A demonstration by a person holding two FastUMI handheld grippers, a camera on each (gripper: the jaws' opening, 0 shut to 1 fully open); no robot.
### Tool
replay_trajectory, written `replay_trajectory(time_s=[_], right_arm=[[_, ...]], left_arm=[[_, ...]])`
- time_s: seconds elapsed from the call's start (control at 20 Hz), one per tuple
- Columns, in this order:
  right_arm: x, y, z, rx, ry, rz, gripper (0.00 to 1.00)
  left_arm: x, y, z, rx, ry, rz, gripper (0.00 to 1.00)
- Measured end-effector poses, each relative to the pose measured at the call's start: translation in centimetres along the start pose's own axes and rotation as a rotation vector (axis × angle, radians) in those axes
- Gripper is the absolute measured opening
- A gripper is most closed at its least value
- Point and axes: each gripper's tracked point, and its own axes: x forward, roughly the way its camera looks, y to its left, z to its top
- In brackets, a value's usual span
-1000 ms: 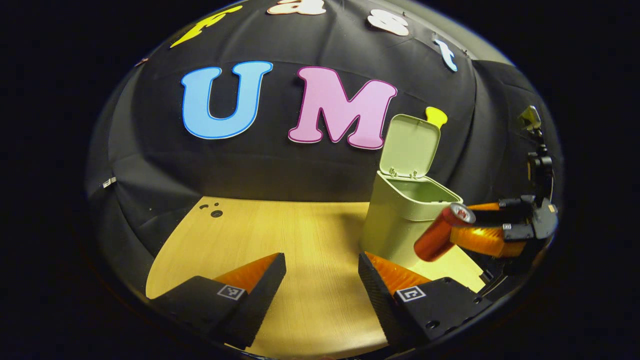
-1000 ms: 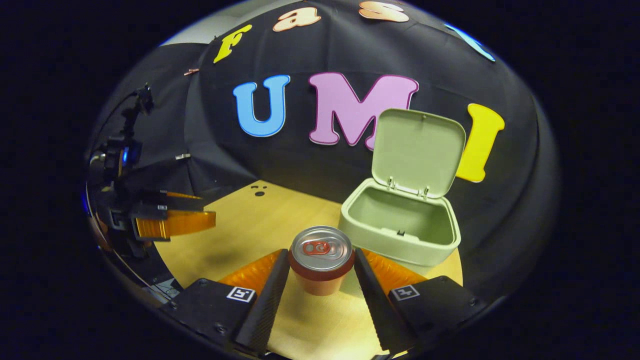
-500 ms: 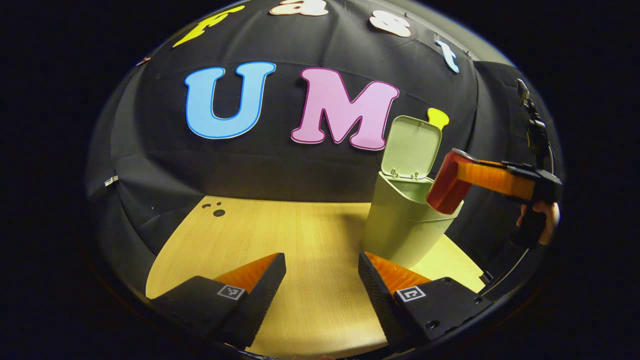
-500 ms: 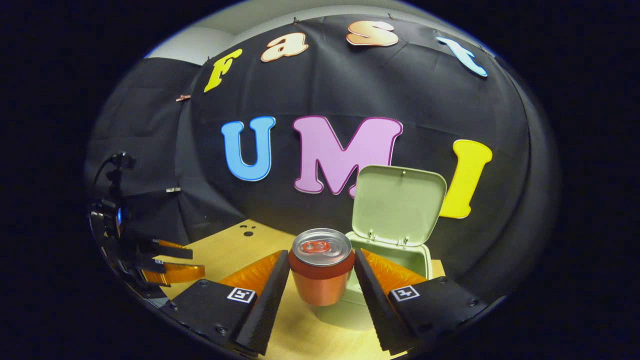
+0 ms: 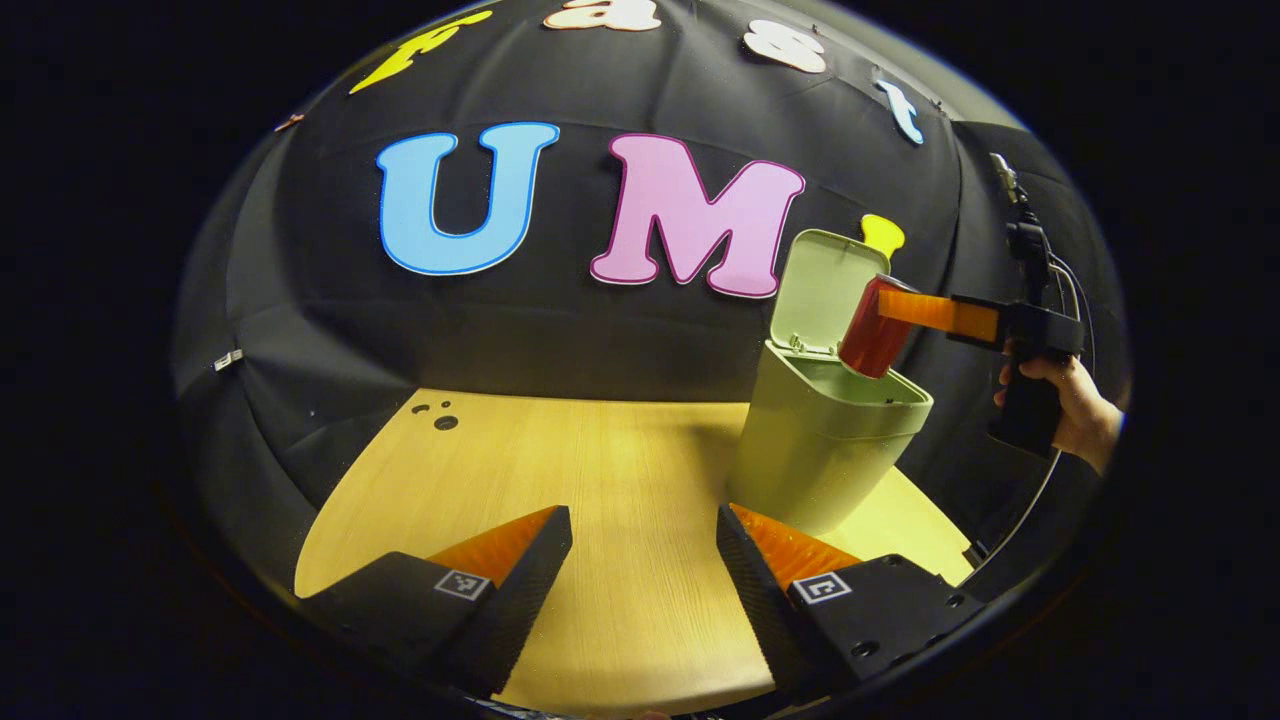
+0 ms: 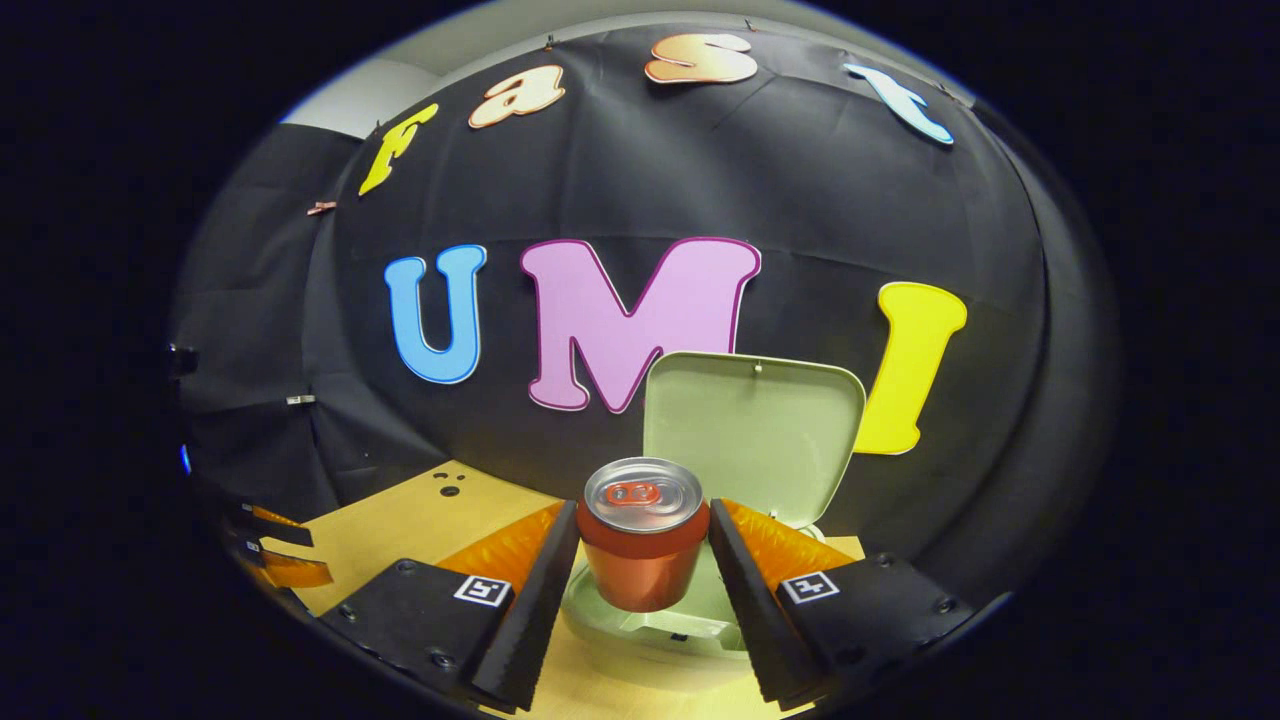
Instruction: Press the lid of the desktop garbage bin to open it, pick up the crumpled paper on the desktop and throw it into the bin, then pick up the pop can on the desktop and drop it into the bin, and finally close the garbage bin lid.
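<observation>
Moved over bin point(image 6: 650, 625): pop can point(image 6: 643, 535) | right gripper point(image 6: 643, 560) fingers clamp it

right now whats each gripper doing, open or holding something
Left gripper: open, holding nothing, above the table.
Right gripper: shut on the pop can, over the open bin.

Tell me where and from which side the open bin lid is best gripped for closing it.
Grip the lid at its free top edge, coming from above and the front. It stands upright, hinged at the bin's back rim, so the top edge gives most leverage. The left tongs are open and free; the right tongs hold the can.
</observation>
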Motion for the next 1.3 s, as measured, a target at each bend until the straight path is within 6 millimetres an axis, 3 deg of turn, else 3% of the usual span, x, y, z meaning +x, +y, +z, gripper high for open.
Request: replay_trajectory(time_s=[0.3, 0.6, 1.3], right_arm=[[2.3, 0.4, -4.9, -0.036, 0.101, 0.011, 0.83], [3.2, 0.3, -9.0, -0.062, 0.197, 0.002, 0.82], [2.7, -0.3, -8.7, -0.055, 0.196, -0.026, 0.82]], left_arm=[[0.1, 0.7, -0.5, -0.012, 0.015, 0.018, 0.94], [0.4, 1.0, -0.5, -0.011, 0.021, 0.019, 0.94], [1.2, 0.5, -0.6, -0.023, 0.031, -0.017, 0.94]])
